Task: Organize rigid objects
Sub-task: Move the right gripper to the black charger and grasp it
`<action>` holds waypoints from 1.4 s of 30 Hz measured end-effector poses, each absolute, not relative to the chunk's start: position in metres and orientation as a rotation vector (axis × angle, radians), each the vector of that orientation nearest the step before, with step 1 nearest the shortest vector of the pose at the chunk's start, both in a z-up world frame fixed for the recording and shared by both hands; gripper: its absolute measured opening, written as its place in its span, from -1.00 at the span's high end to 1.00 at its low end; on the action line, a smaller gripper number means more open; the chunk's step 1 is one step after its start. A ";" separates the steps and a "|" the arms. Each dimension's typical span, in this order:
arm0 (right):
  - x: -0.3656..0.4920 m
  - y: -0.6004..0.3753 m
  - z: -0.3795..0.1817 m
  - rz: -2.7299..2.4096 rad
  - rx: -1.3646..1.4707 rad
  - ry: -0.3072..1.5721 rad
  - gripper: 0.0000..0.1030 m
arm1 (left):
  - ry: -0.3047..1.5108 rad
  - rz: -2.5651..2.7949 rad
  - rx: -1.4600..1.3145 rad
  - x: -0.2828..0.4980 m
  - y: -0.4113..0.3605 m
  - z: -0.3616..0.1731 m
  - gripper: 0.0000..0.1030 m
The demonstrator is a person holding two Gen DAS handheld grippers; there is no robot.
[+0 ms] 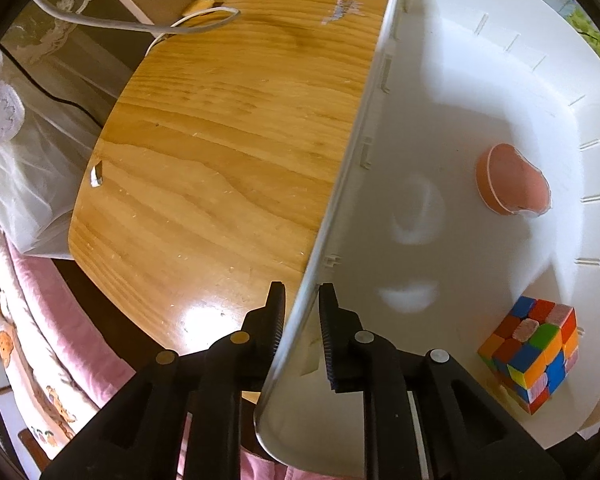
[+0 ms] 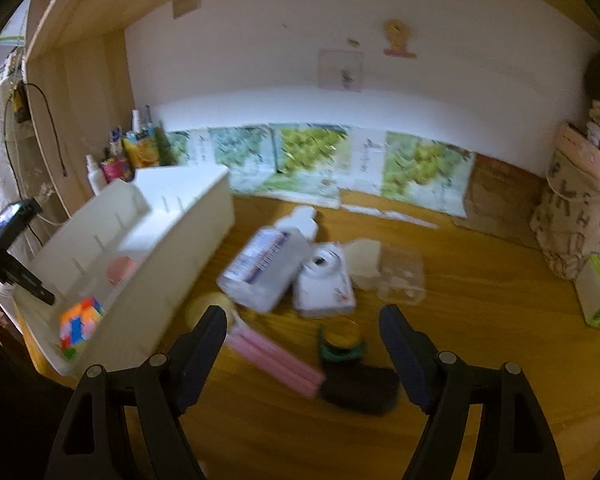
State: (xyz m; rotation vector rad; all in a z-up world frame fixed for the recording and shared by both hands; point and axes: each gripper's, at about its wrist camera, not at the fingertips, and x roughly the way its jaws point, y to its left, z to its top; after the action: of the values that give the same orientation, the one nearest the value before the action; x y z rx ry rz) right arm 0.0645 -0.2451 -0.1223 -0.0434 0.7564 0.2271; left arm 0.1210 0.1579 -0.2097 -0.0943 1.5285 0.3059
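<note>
The white bin (image 1: 480,92) sat at the left end of the wooden desk (image 1: 228,128), near its front edge, long side running away toward the wall. Inside it lay two items: a multicoloured puzzle cube (image 1: 534,354) at the near end and a pink cup (image 1: 508,180) on its side further along, well apart from each other. Slot marks lined the bin's inner walls.

The left gripper (image 1: 302,312) pointed down over the bin's near wall, one finger outside and one inside. The jaws were only slightly parted; the outer pad lay against or very near the wall, while a thin gap showed at the inner pad. Whether the wall was truly pinched could not be settled from the view.

In the right wrist view, blurred, the bin (image 2: 188,216) appeared at left, with the cube (image 2: 80,322) and the cup (image 2: 120,270) visible in it. Loose items lay on the desk (image 2: 480,320) beside it: a clear bottle with a blue label and white cap (image 2: 268,264) on its side, a white camera-like object (image 2: 324,280) touching it, a clear plastic container (image 2: 400,276) just beyond, a pink bar-shaped pack (image 2: 276,360), a small green-rimmed jar (image 2: 340,340), a dark pouch (image 2: 360,392), and a pale yellow round object (image 2: 208,308), partly hidden.

The right gripper (image 2: 302,344) hung above these items, jaws spread wide, nothing between the pads. Its fingers framed the jar and pink pack without contact.
</note>
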 end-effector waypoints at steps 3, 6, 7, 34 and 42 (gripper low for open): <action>0.062 -0.258 -0.134 0.201 -0.056 0.772 -0.54 | 1.534 0.333 -0.091 0.122 0.154 -0.212 0.59; 0.062 -0.268 -0.146 0.180 -0.072 0.792 -0.54 | 1.538 0.357 -0.082 0.125 0.150 -0.212 0.56; 0.061 -0.270 -0.150 0.177 -0.077 0.798 -0.54 | 1.539 0.362 -0.077 0.127 0.147 -0.213 0.55; 0.081 -0.280 -0.199 0.214 -0.142 0.934 -0.45 | 1.559 0.384 -0.042 0.127 0.138 -0.212 0.51; 0.083 -0.277 -0.202 0.230 -0.131 0.938 -0.27 | 1.553 0.376 -0.036 0.126 0.136 -0.213 0.52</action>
State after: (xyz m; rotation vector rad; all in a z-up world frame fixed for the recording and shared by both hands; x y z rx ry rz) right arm 0.0829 -0.2766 -0.2019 -0.1314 0.9382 0.2303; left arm 0.1260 0.1364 -0.2133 -0.0362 1.5529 0.3758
